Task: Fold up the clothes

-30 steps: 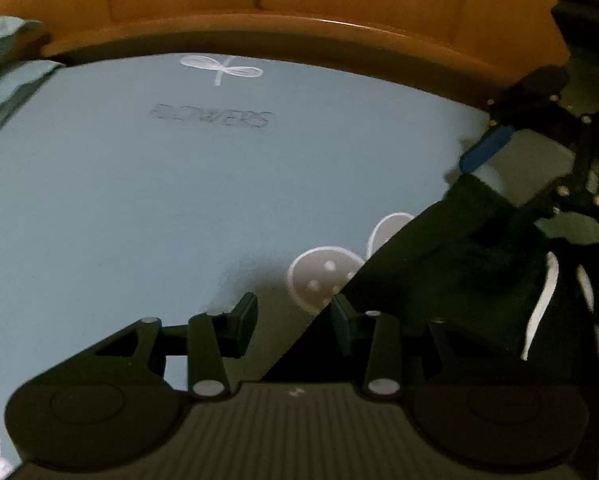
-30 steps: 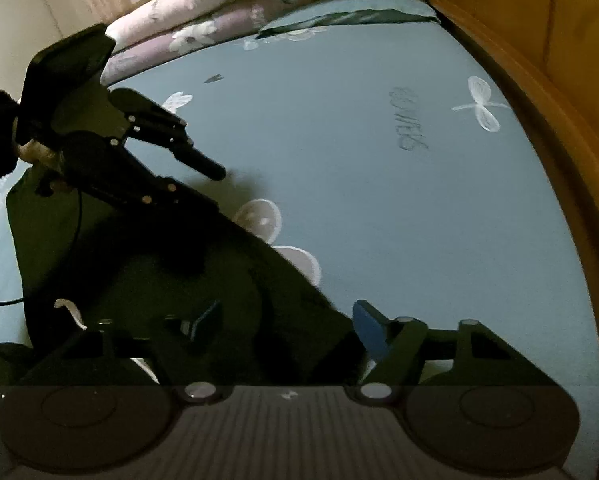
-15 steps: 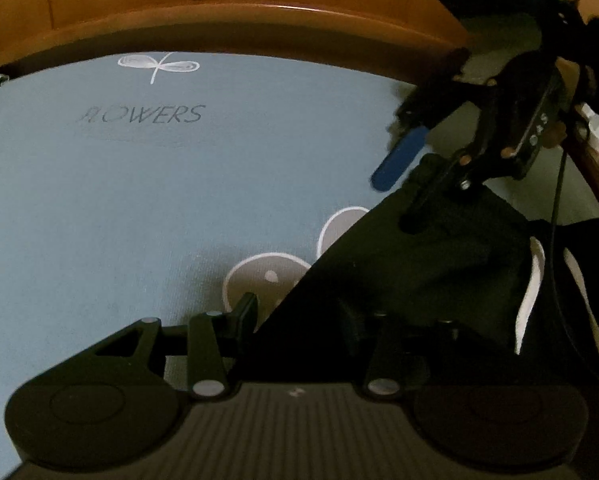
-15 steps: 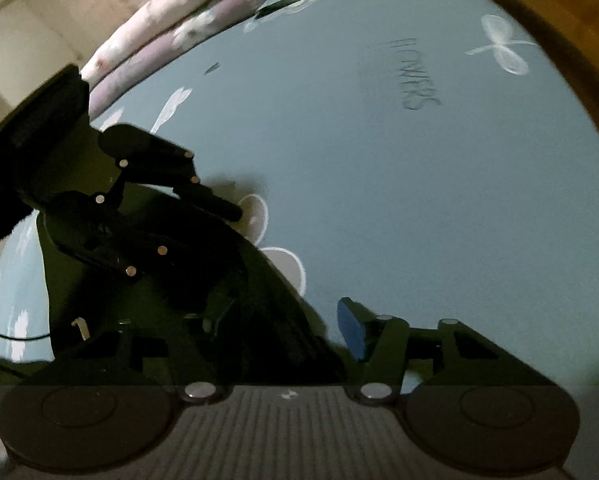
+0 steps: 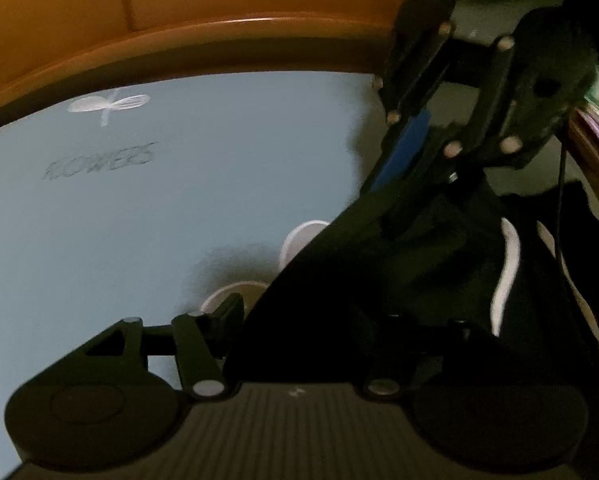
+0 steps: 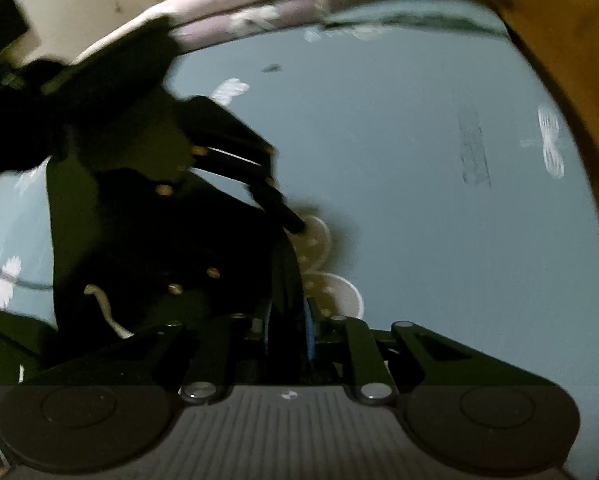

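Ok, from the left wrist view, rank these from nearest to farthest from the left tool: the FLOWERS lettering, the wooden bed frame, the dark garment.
1. The dark garment: at the left tool, its edge running between the fingers.
2. The FLOWERS lettering: printed on the blue sheet, ahead and to the left.
3. The wooden bed frame: beyond the sheet's far edge, across the top.

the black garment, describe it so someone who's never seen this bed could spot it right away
Start at the light blue bedsheet with its white flower prints and the grey word FLOWERS, framed by an orange wooden bed frame. On the sheet lies the black garment, its edge pinched in the right gripper. It is the only dark cloth there, with a white stripe curving down it.
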### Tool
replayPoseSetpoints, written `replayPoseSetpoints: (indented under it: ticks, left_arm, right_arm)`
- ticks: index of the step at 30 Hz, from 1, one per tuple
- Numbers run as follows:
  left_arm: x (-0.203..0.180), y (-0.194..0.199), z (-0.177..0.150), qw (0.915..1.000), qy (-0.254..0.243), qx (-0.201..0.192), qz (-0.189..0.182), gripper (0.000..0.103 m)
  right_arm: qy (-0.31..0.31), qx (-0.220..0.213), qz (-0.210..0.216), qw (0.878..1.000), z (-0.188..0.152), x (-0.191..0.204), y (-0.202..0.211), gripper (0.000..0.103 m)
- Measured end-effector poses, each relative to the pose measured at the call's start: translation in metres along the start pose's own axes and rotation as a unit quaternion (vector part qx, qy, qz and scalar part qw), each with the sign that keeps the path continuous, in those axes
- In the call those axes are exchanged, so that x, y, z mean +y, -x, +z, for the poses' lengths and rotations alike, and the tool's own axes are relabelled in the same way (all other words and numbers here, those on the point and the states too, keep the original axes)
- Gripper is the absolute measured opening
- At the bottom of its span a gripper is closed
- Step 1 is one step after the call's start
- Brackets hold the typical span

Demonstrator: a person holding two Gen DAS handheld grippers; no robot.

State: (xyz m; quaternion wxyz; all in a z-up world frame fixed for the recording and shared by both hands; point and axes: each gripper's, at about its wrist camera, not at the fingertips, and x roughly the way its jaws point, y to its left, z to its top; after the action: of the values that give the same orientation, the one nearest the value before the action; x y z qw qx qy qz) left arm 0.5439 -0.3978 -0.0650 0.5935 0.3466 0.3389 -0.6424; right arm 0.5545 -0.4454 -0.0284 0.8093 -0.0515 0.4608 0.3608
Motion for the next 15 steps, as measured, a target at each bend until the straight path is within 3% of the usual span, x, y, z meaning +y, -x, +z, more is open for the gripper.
replayPoseSetpoints:
  ticks: [6, 9, 10, 12, 15]
  left_arm:
    - [-0.006, 0.000, 0.012, 0.9968, -0.066, 0.026, -0.036, 0.065]
    - [-0.008, 0.002, 0.018, 0.9940, -0.081, 0.044, -0.059, 0.058]
    - [-0.012, 0.004, 0.018, 0.9935, -0.086, 0.043, -0.061, 0.034]
    - [-0.018, 0.010, 0.019, 0.9925, -0.095, 0.041, -0.064, 0.012]
    - [-0.033, 0.017, 0.018, 0.9908, -0.121, 0.035, -0.050, 0.003]
  right_arm:
    - [0.094, 0.010, -0.006, 0.996, -0.001, 0.046, 0.012, 0.018]
    - [0.128, 0.021, -0.010, 0.991, -0.003, 0.060, 0.012, 0.018]
    - [0.135, 0.024, -0.013, 0.990, -0.003, 0.062, 0.012, 0.018]
    - [0.146, 0.027, -0.022, 0.989, -0.002, 0.066, 0.012, 0.018]
    - [0.153, 0.030, -0.034, 0.987, -0.004, 0.069, 0.013, 0.020]
